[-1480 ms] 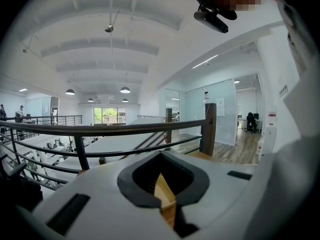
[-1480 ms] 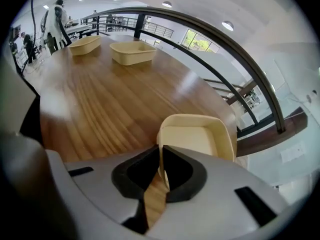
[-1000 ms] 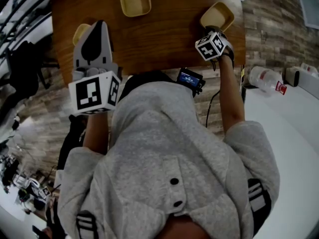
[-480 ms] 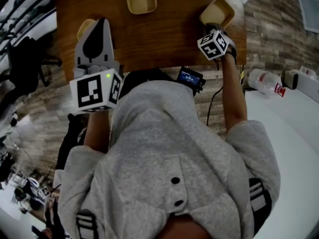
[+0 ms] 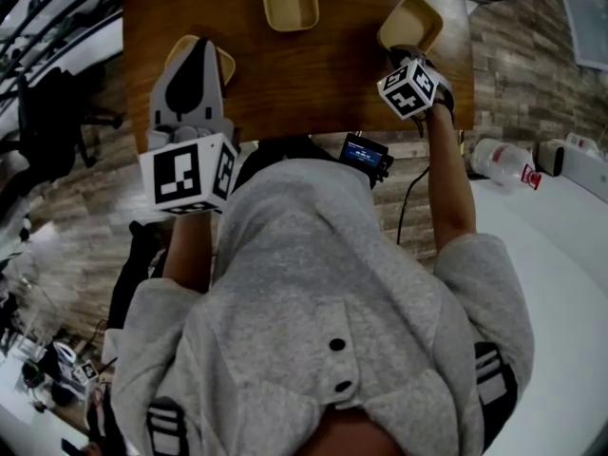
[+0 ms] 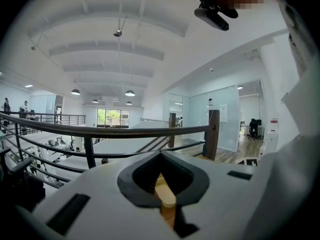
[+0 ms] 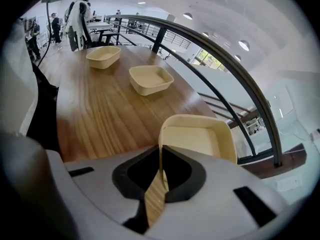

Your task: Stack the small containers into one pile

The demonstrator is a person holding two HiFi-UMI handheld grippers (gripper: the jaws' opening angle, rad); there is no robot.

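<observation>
Containers — three tan tubs, all empty, mouths up, on one wooden table (image 5: 313,84). Middle container (image 5: 290,0) sits flat toward the far side, too squarish to call a long axis. Right container (image 5: 410,24) slants away rightward, near rim pinched in the right gripper (image 7: 160,179). Left container (image 5: 226,65) has its rim clamped in the left gripper (image 6: 165,201).

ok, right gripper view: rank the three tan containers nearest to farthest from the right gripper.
1. Right container: its rim is pinched in the right gripper.
2. Middle container: beyond it, mid-way along the table.
3. Left container: farthest, at the far end, upper left of the view.
</observation>
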